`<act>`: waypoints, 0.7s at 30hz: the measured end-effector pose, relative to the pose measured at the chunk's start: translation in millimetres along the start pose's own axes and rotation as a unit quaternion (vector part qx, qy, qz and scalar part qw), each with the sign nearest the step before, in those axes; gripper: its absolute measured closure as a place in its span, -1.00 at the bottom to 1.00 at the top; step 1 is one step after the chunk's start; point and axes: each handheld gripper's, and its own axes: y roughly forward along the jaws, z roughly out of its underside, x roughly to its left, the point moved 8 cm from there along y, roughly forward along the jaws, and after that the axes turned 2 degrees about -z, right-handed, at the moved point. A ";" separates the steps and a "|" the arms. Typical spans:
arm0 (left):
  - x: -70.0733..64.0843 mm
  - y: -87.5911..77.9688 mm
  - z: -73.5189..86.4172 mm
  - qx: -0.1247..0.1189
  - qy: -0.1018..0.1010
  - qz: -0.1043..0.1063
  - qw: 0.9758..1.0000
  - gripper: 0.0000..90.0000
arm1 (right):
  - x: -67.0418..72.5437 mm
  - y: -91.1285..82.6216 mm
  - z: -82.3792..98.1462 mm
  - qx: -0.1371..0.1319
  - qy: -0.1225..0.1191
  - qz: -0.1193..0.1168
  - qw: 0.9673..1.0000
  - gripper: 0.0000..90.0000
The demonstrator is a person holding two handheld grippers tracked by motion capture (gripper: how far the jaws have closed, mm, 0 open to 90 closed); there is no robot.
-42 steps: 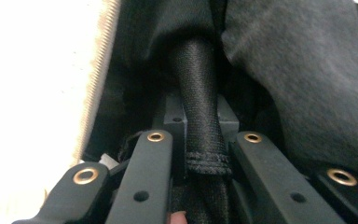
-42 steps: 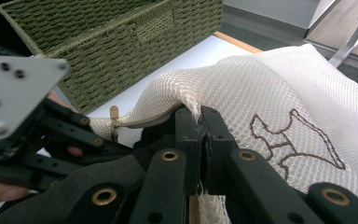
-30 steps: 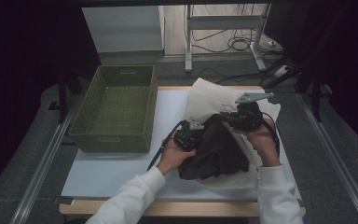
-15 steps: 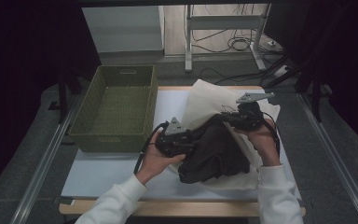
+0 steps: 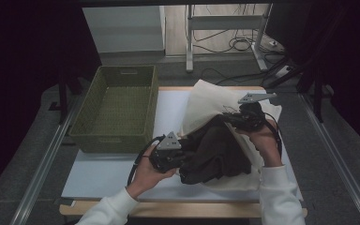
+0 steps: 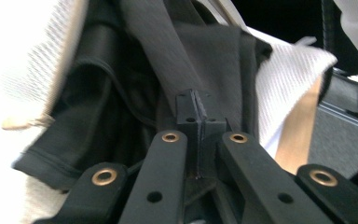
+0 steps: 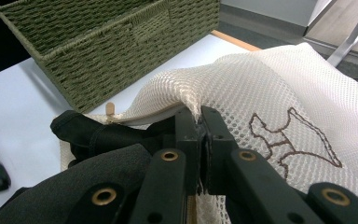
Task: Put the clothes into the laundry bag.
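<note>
1. The work in hand looks like getting a dark garment (image 5: 215,152) in or out of a cream mesh laundry bag (image 5: 206,101); which way it is going I cannot tell. The garment lies on the right half of the white surface (image 5: 108,173), partly on and partly inside the bag, whose mouth opens toward the near side.

2. The right gripper (image 7: 200,123) has its fingers closed on the bag's rim, pinching the mesh edge and holding the mouth up above the garment. In the high view it sits at the far right of the pile (image 5: 246,117).

3. The left gripper (image 6: 196,109) is at the near left of the garment (image 6: 121,102). Its jaws have just been closing and now stand pressed together. A dark fold runs right at the tips, yet I cannot tell whether any cloth is actually caught between the pads.

4. Next move, as I judge it: the left gripper needs a sure bite on a thick fold of the garment, while the right keeps the bag's mouth lifted and steady.

5. The green woven basket (image 5: 115,108) stands at the far left of the surface, apart from the pile.

6. Hard to read: how much of the garment is inside the bag, since the mesh (image 7: 270,88) covers its far part. The left gripper view is blurred at its left side, and the bag's brown stitched mark (image 7: 293,135) is only partly legible.
</note>
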 end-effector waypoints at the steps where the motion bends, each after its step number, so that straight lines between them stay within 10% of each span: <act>1: -2.2 0.6 2.0 0.001 -0.003 0.009 1.000 0.99 | -0.2 0.0 0.2 0.000 0.001 0.000 1.000 0.93; 5: -8.5 5.1 7.0 0.007 -0.006 0.029 1.000 0.99 | -0.9 0.1 0.6 0.001 0.001 0.000 1.000 0.93; 21: 4.3 63.6 19.0 0.049 -0.004 0.002 0.999 0.99 | -0.1 0.5 0.4 0.001 -0.002 0.001 1.000 0.93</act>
